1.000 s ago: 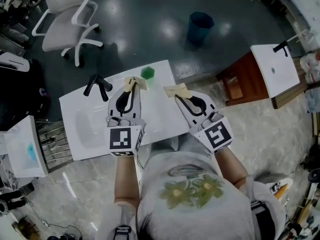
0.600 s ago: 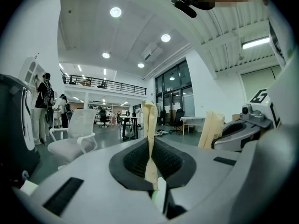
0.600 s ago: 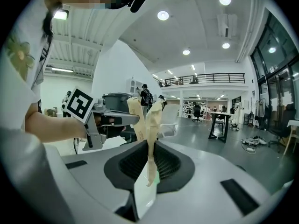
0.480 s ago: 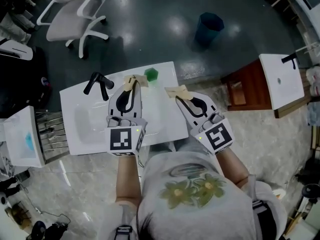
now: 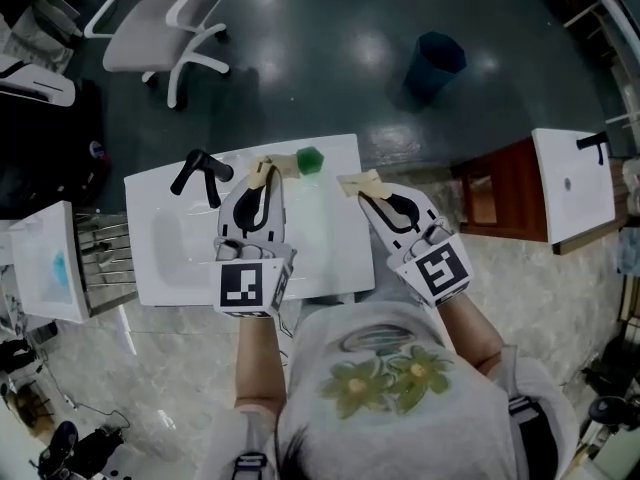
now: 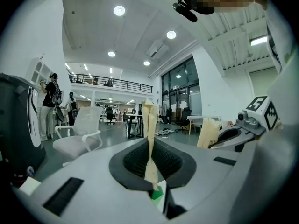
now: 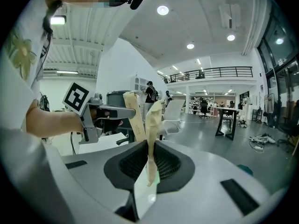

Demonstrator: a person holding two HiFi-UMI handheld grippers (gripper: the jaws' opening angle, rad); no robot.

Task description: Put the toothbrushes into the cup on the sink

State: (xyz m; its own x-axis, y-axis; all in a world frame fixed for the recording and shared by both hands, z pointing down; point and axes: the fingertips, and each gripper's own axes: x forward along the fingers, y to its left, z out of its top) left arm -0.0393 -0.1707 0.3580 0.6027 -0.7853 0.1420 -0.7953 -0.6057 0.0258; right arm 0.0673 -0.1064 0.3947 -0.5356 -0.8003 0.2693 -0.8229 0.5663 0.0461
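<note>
A white sink [image 5: 150,268] with a black faucet [image 5: 200,170] lies below me in the head view. A small green cup [image 5: 310,159] stands on its far rim. My left gripper [image 5: 262,175] hovers over the sink's back edge just left of the cup, its tan pads pressed together on nothing. In the left gripper view the left gripper [image 6: 149,120] points level, and a sliver of the green cup [image 6: 157,193] shows under the jaws. My right gripper [image 5: 360,182] sits over the sink's right edge. In the right gripper view the right gripper [image 7: 152,120] is likewise shut and empty. No toothbrush shows in any view.
A white office chair [image 5: 165,28] and a dark blue bin [image 5: 435,63] stand on the dark floor beyond the sink. Another sink on a wooden cabinet [image 5: 575,178] is at the right. A white basin [image 5: 45,268] and a metal rack [image 5: 100,258] are at the left.
The head view has shifted, so the sink sits lower in frame. Both grippers drifted slightly over the sink, and their jaws stayed shut.
</note>
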